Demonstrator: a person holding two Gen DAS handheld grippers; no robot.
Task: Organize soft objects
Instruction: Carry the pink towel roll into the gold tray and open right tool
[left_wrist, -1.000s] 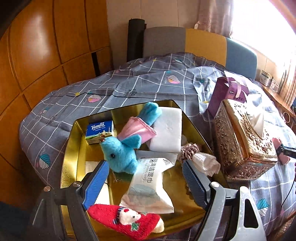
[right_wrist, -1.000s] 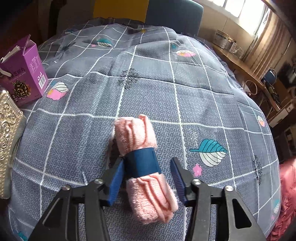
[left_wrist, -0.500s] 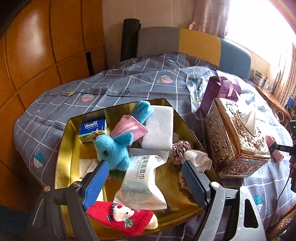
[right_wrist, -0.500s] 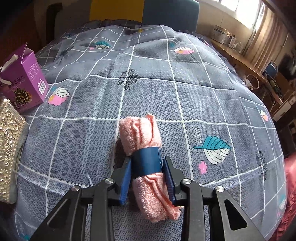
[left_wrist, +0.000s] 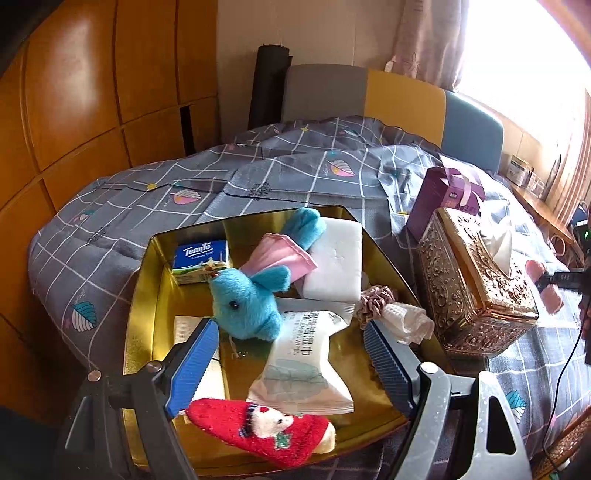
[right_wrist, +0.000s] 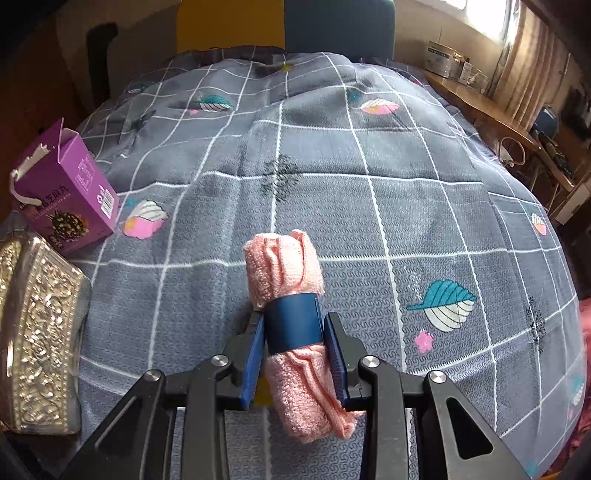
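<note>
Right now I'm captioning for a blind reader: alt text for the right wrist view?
The right gripper is shut on a rolled pink towel with a blue band, over a grey checked bedspread. At left sit a purple carton and an ornate metallic tissue box.

You can read "Tempo" in white on blue tissue pack (left_wrist: 200, 254) in gold tray (left_wrist: 140, 314). White wipes pack (left_wrist: 301, 363) carries Chinese characters plus small "CLEANING WIPES". Purple carton (right_wrist: 66, 192) shows Chinese print and barcode, too small for you to read.
</note>
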